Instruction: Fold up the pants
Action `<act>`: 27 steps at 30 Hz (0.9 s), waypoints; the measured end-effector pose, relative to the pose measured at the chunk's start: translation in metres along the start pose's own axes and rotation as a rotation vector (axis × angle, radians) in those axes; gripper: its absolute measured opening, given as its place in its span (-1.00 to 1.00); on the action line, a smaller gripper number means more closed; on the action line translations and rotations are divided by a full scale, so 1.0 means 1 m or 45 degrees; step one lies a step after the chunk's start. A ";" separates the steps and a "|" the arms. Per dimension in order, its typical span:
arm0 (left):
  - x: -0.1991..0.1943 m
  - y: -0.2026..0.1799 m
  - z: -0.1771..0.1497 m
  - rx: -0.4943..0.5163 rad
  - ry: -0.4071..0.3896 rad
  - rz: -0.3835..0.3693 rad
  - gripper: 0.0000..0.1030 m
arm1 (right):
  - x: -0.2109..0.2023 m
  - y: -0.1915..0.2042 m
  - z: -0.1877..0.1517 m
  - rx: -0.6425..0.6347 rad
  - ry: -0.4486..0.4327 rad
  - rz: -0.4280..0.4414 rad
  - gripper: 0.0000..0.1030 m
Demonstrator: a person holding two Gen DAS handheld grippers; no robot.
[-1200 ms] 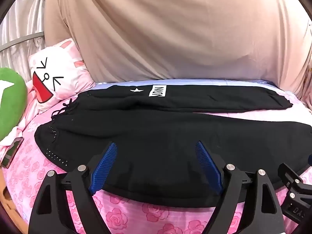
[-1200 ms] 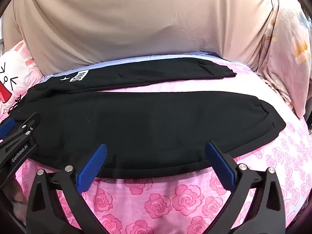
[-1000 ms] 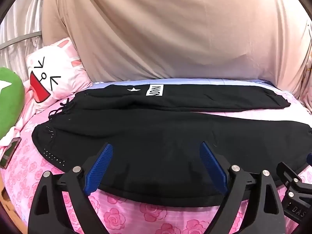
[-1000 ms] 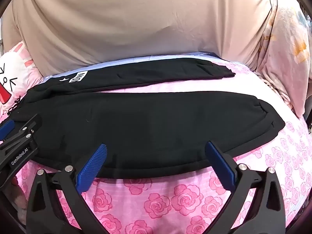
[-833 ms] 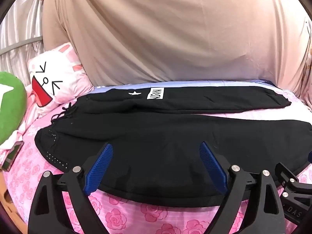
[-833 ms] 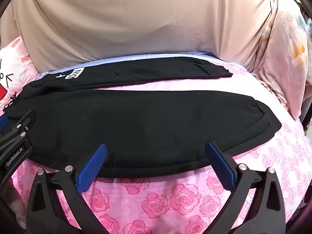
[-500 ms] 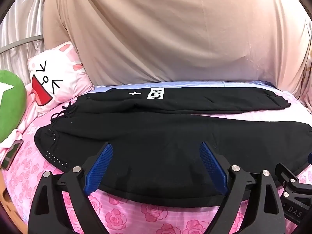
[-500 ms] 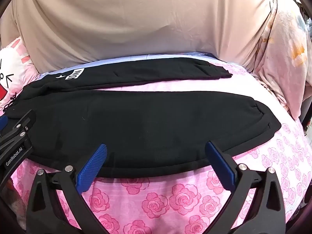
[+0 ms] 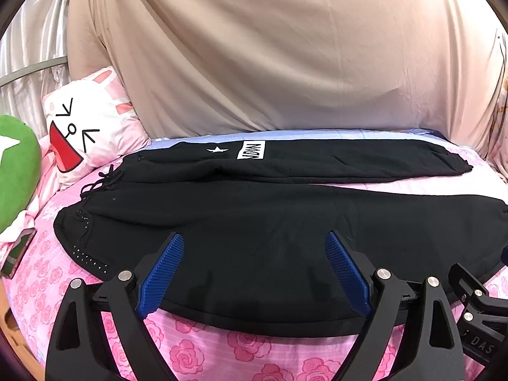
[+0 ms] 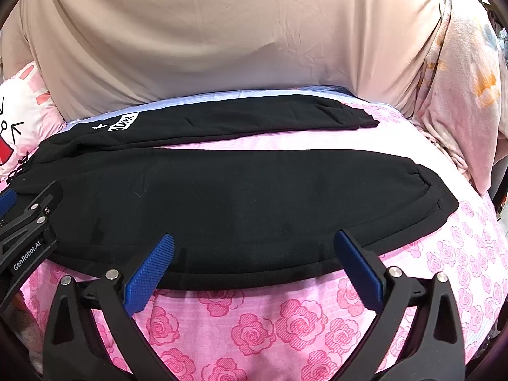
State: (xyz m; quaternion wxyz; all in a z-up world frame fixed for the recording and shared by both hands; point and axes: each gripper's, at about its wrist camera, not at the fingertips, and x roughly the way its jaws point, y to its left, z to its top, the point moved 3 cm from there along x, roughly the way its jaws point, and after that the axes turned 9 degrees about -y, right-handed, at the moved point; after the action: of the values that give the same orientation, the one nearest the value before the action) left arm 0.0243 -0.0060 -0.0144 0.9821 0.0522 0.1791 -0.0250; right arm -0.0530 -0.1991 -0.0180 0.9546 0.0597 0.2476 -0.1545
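Fingers of my left gripper are spread wide, with nothing between the blue pads. They hover over the near edge of the pants, toward the waist half. Fingers of my right gripper are likewise spread wide and empty, over the near edge of the same near leg, toward its cuff half. Whether either pair touches the cloth cannot be told.

The pants are black and lie flat on the bed, which carries a pink rose-print sheet. The waistband with its drawstring points to my left. The two legs run to my right and are spread apart, with a strip of pink sheet showing between them. The far leg bears a white star and a white label near the hip. The near leg ends in a ribbed cuff.

My right gripper shows at the lower right edge of the left wrist view, and my left gripper at the left edge of the right wrist view.

A white cartoon pillow rests just beyond the waistband, with a green cushion beside it. A beige sheet hangs behind the bed.
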 end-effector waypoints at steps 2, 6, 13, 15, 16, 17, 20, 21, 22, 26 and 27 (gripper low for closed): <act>0.000 -0.001 0.000 0.005 0.001 0.000 0.71 | 0.000 0.000 0.000 0.003 -0.003 0.001 0.91; 0.000 -0.001 -0.001 0.006 0.000 0.001 0.71 | -0.001 0.000 0.000 0.004 -0.006 0.003 0.91; 0.001 -0.001 -0.001 0.007 0.000 0.003 0.71 | -0.001 0.001 0.000 0.005 -0.008 0.006 0.91; 0.001 -0.001 -0.001 0.007 0.001 0.002 0.71 | -0.001 0.000 0.000 0.005 -0.008 0.005 0.91; 0.001 -0.001 -0.001 0.007 0.001 0.002 0.71 | -0.001 0.001 0.000 0.005 -0.008 0.005 0.91; 0.000 -0.001 -0.001 0.007 0.001 0.001 0.71 | -0.001 0.000 0.000 0.005 -0.009 0.005 0.91; 0.000 -0.001 -0.001 0.007 0.001 0.000 0.71 | -0.001 0.001 0.000 0.005 -0.008 0.005 0.91; 0.001 -0.001 -0.001 0.007 0.001 0.000 0.71 | -0.001 0.001 0.000 0.005 -0.008 0.004 0.91; 0.001 -0.001 -0.001 0.007 0.001 0.000 0.71 | -0.001 0.001 0.000 0.005 -0.008 0.005 0.91; 0.001 -0.001 -0.001 0.007 0.001 0.001 0.71 | -0.001 0.000 -0.001 0.005 -0.009 0.005 0.91; 0.001 -0.001 -0.001 0.008 0.001 0.001 0.71 | -0.001 0.000 -0.001 0.005 -0.007 0.005 0.91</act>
State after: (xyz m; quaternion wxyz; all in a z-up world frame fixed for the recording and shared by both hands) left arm 0.0243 -0.0069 -0.0158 0.9819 0.0552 0.1795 -0.0250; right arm -0.0542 -0.1982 -0.0179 0.9555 0.0618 0.2444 -0.1531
